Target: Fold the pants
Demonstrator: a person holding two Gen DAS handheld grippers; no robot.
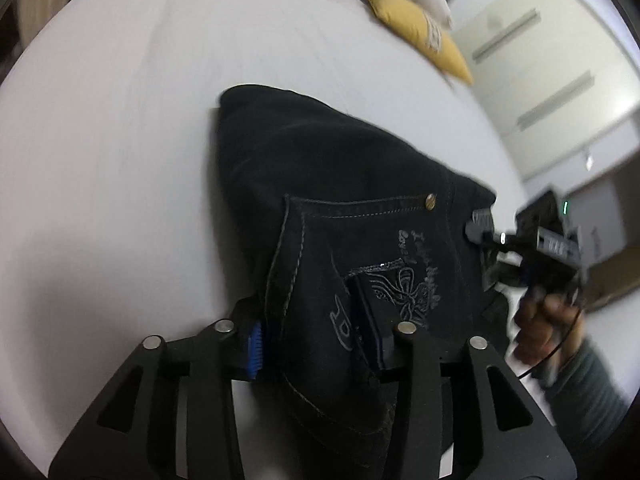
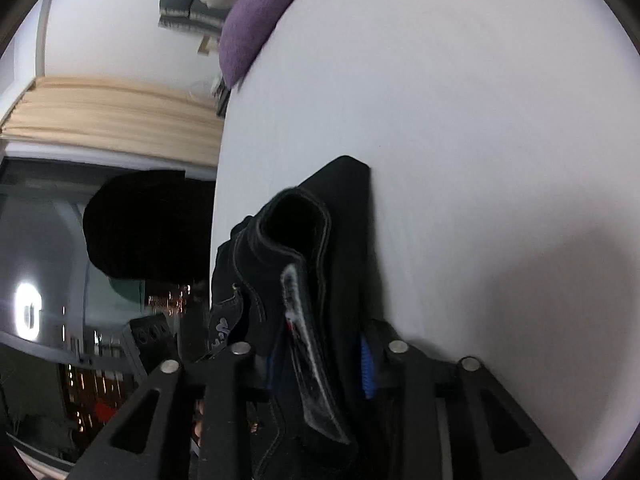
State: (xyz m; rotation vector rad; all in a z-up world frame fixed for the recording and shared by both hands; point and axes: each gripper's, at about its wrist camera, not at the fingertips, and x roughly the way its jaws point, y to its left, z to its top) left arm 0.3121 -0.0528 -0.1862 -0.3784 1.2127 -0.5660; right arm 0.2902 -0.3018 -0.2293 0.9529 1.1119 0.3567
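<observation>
We pinch the pants at the waist in both the left hand-held gripper and the right hand-held gripper, lifting them over the bed, probably to lay a fold.

Black jeans with grey stitching and embroidery lie on the white bedsheet; yellow cushion, purple cushion.

The pants are matt black denim with pale stitching, a shiny brass rivet and embroidery at centre frame. The bed is smooth white cloth. The left gripper is matt black plastic with a ribbed blue pad and 4 bright metal pins.
</observation>
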